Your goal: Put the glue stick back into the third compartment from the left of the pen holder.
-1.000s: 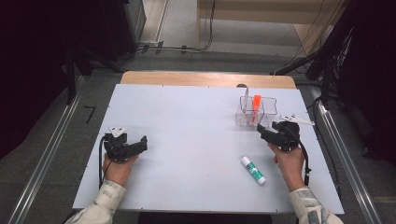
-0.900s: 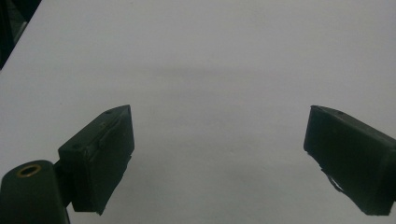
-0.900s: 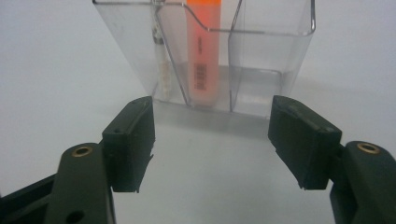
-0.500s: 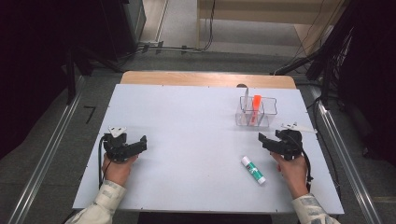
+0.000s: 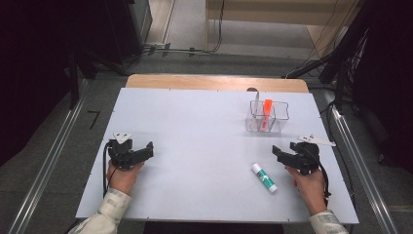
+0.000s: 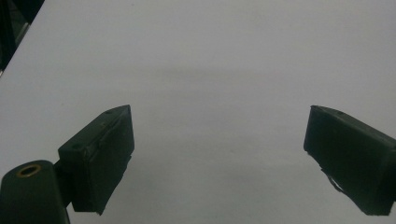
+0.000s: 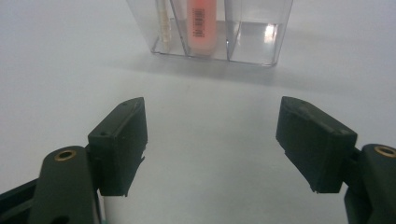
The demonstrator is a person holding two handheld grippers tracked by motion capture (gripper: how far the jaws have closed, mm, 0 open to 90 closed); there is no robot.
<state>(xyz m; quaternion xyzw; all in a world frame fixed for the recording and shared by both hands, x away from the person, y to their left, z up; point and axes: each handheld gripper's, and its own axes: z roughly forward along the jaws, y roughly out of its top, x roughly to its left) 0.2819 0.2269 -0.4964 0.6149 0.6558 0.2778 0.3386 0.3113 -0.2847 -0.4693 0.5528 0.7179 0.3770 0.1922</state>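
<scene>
A clear plastic organizer stands at the back right of the white table. An orange marker and a thin white item stand in it. A white glue stick with a green cap lies near the front right. My right gripper sits just right of the glue stick, open and empty. In the right gripper view the organizer with the orange marker lies ahead of the spread jaws. My left gripper rests at the front left, open, with bare table between its jaws.
A wooden strip borders the table's far edge. Metal rails run along the floor on both sides. Dark equipment and cables lie on the floor behind the table.
My right gripper has drawn back from the organizer toward the table's near edge, ending beside the glue stick. The left gripper has stayed put.
</scene>
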